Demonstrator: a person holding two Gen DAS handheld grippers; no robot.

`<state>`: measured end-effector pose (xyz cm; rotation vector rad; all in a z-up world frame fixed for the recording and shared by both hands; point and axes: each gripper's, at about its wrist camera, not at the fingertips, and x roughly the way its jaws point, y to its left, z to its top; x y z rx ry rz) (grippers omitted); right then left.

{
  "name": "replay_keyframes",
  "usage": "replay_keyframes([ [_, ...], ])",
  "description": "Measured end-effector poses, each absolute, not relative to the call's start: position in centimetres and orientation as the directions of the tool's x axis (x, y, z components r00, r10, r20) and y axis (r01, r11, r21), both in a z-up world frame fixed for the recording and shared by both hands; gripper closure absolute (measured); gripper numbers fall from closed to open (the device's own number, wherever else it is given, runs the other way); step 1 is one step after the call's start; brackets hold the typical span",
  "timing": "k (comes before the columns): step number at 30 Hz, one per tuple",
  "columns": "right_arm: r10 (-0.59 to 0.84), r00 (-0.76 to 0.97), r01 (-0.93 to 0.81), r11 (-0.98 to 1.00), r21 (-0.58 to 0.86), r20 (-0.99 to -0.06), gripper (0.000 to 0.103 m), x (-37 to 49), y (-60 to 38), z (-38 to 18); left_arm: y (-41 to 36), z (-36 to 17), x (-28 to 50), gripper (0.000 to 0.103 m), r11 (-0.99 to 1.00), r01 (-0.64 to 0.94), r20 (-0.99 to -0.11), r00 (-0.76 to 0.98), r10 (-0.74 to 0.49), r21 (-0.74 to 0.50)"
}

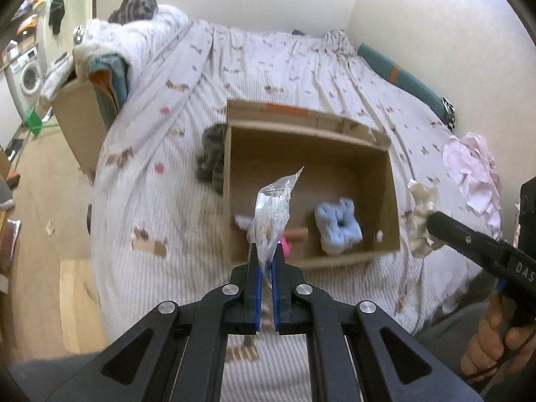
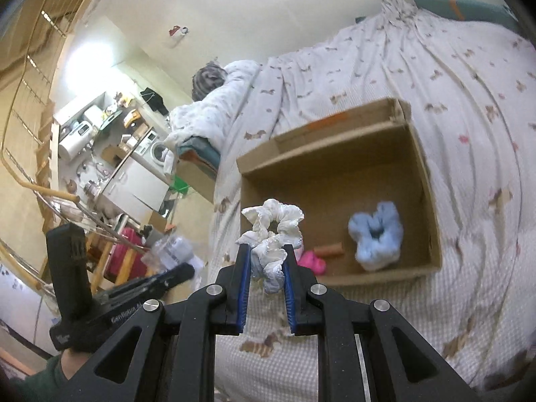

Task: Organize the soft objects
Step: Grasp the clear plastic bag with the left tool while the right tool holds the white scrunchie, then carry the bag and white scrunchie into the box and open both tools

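Cardboard box [image 1: 395, 207] sits open on the bed sheet [image 1: 160, 181] with 1 light blue scrunchie [image 1: 338, 229] already inside near the front wall, plus a pink item [image 2: 311, 259] and a small brown cylinder [image 2: 330, 249] beside it. Left gripper [image 1: 266, 264] has its fingers pinched tight on a clear plastic wrapper [image 1: 273, 214], which stands up stiff over the box's near-left corner. Right gripper [image 2: 266, 261] has its fingers clamped on a white scrunchie [image 2: 273, 224], bunched fabric squeezed between the blue pads [image 2: 244, 278], hanging just short of the box's front edge; from the left wrist view it sits off the box's right side, above the sheet. Both loads look airborne, neither touching the box. Step in hand looks like dropping the white scrunchie in with the blue 1. To do it well: carry the right gripper forward past the front wall so the scrunchie is clearly over bare cardboard floor, lower before letting go since light fabric can cling to the pads, then spread the fingers fully. Keep the 2 grippers apart, they're near each other at the front of the box. Wrapper isn't soft, probably belongs elsewhere, can't tell. Pink cloth [image 1: 475, 174] lies well to the right on the sheet, probably next.
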<state>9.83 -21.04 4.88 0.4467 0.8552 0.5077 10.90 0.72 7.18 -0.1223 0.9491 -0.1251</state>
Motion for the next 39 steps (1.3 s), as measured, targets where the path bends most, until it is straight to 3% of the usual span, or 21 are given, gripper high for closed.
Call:
replay_keyframes([
  [11,0.539,0.574,-0.26,0.834,0.487,-0.616,0.083,13.9,-21.0,4.6,-1.3,7.2,15.3,0.098,0.992,0.12,-0.774,0.623,-0.113,-0.048],
  [16,0.533,0.562,-0.238,0.836,0.495,-0.632,0.083,16.2,-20.8,2.5,-2.2,5.8,17.6,0.098,0.987,0.113,-0.801,0.578,-0.156,-0.111],
  [22,0.515,0.56,-0.226,0.849,0.478,-0.649,0.083,17.4,-20.5,0.8,-3.2,3.7,19.6,0.098,0.993,0.117,-0.796,0.598,-0.098,-0.034],
  [28,0.533,0.528,-0.207,0.836,0.509,-0.661,0.083,18.1,-20.9,-1.2,-2.2,1.0,20.8,0.098,0.995,0.075,-0.799,0.593,-0.096,-0.064],
  [39,0.488,0.483,-0.175,0.867,0.467,-0.726,0.083,19.2,-20.1,-3.6,-3.8,-2.1,20.9,0.098,0.994,0.108,-0.821,0.569,-0.048,0.017],
])
